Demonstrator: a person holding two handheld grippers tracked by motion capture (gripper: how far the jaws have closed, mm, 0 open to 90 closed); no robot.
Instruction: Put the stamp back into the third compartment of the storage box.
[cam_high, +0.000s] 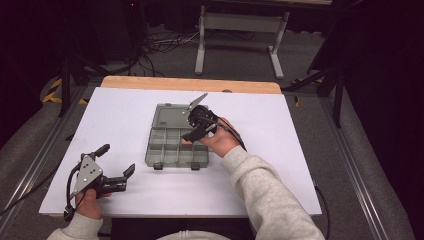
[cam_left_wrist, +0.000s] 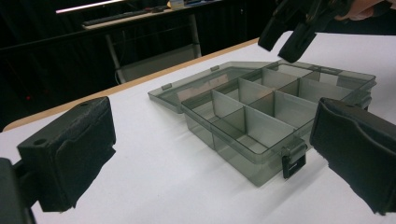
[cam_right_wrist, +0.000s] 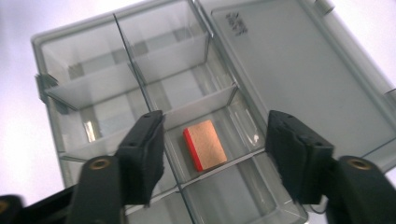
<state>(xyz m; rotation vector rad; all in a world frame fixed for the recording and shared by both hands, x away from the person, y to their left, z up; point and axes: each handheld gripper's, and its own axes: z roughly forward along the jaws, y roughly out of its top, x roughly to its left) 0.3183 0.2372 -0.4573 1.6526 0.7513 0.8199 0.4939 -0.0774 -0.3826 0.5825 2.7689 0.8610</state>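
Note:
A smoky clear compartment box (cam_high: 172, 150) lies mid-table with its lid (cam_high: 169, 116) folded flat behind it. In the right gripper view a small flat block (cam_right_wrist: 204, 145), copper-tan on top with a red edge, lies on the floor of one compartment (cam_right_wrist: 233, 119). My right gripper (cam_right_wrist: 215, 135) hangs open just above it, one jaw on each side, not touching it. From above, the right gripper (cam_high: 196, 131) is over the box's right part. My left gripper (cam_high: 116, 160) rests open and empty near the front left, facing the box (cam_left_wrist: 261, 116).
The white table top (cam_high: 280, 165) has free room left, right and in front of the box. Two black latches (cam_high: 175, 165) stick out of the box's front wall. A wooden strip (cam_high: 190, 84) edges the far side. Cables and a white stand (cam_high: 240, 30) are on the floor beyond.

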